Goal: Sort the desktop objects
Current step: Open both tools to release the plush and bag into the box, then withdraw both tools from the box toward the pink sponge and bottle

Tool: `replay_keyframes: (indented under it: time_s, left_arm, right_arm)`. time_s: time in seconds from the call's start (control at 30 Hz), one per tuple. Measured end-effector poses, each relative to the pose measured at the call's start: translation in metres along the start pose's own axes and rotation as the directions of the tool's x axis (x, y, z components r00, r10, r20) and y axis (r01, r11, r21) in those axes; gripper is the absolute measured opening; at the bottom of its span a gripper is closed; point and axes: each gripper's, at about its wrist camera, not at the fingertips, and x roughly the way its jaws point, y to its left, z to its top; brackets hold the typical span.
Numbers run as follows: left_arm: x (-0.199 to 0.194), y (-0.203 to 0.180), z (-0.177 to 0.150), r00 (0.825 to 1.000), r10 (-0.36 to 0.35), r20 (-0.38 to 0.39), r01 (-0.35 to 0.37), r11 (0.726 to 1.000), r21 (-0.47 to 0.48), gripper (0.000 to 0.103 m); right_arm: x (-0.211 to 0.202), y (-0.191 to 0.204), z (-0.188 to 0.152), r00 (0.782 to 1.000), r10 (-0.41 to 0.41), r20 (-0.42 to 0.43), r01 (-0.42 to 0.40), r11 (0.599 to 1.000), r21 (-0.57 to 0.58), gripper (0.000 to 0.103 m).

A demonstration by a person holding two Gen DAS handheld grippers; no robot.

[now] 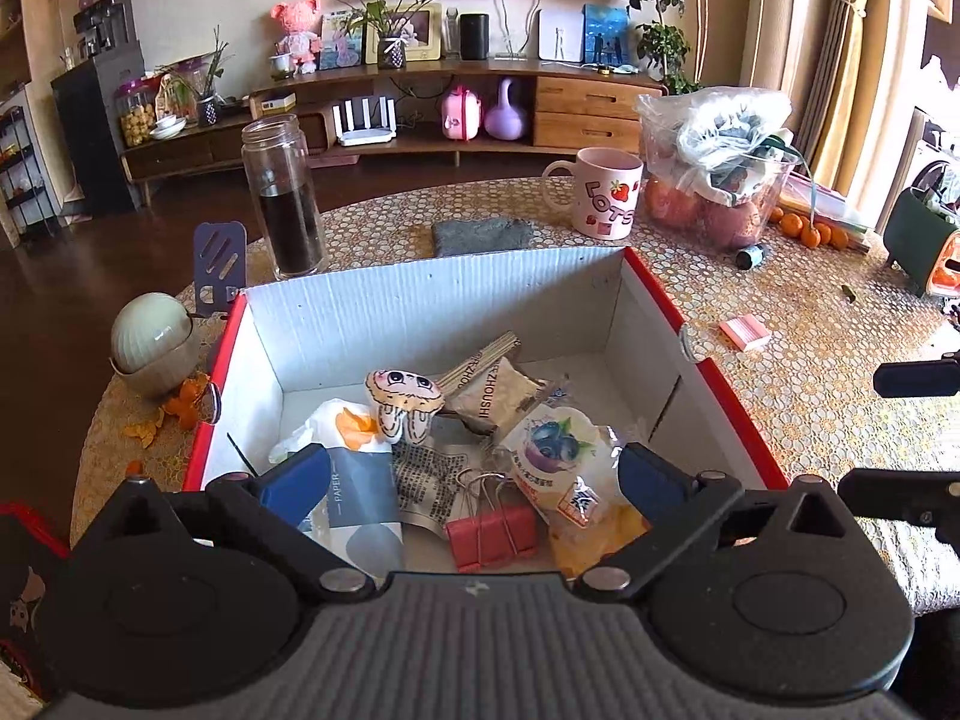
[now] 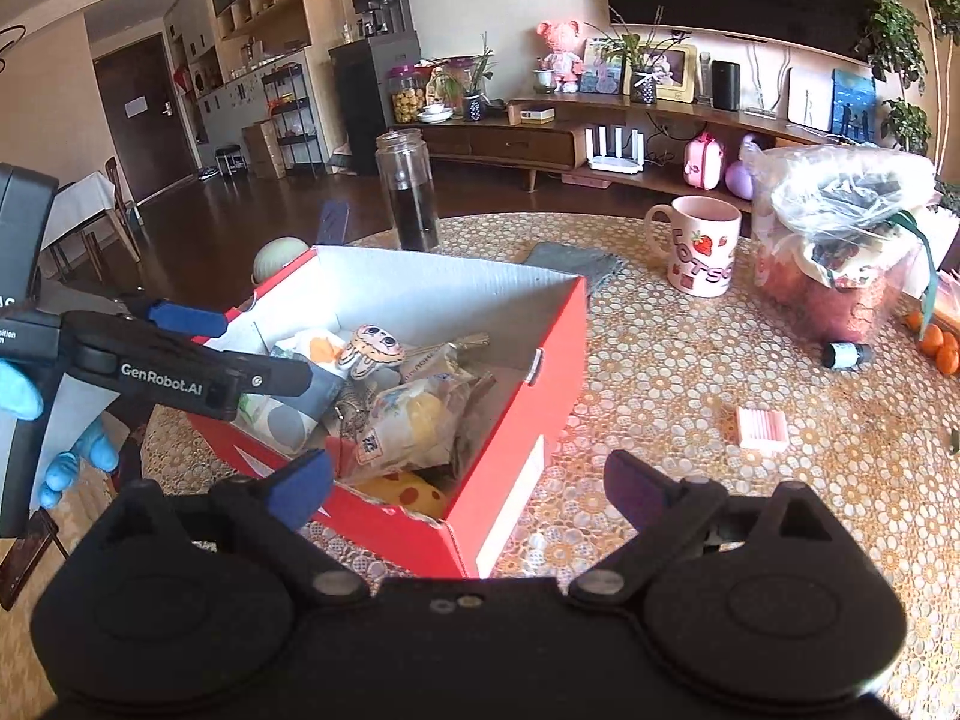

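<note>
Red box (image 2: 510, 420) on floral tablecloth (image 2: 690, 420), living room.

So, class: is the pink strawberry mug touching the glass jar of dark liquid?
Apart. In the right wrist view the mug stands well to the right of the glass jar, with patterned tablecloth and a grey cloth lying between them.
</note>
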Motion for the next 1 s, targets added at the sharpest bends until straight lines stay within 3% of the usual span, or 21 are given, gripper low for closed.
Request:
replay_keyframes:
  time_s: [0.43,1.0]
  left_arm:
    - [-0.014,-0.065,-0.016,0.999,-0.053,-0.011,0.053,0.999,0.01,0.103]
    - [0.007,-0.171,0.012,0.992,-0.124,0.024,0.123,0.991,0.054,0.103]
  right_arm:
    - [-0.06,-0.067,-0.036,0.992,-0.121,0.038,0.117,0.99,0.08,0.097]
    - [-0.085,-0.15,-0.052,0.968,-0.245,0.049,0.234,0.957,0.171,0.097]
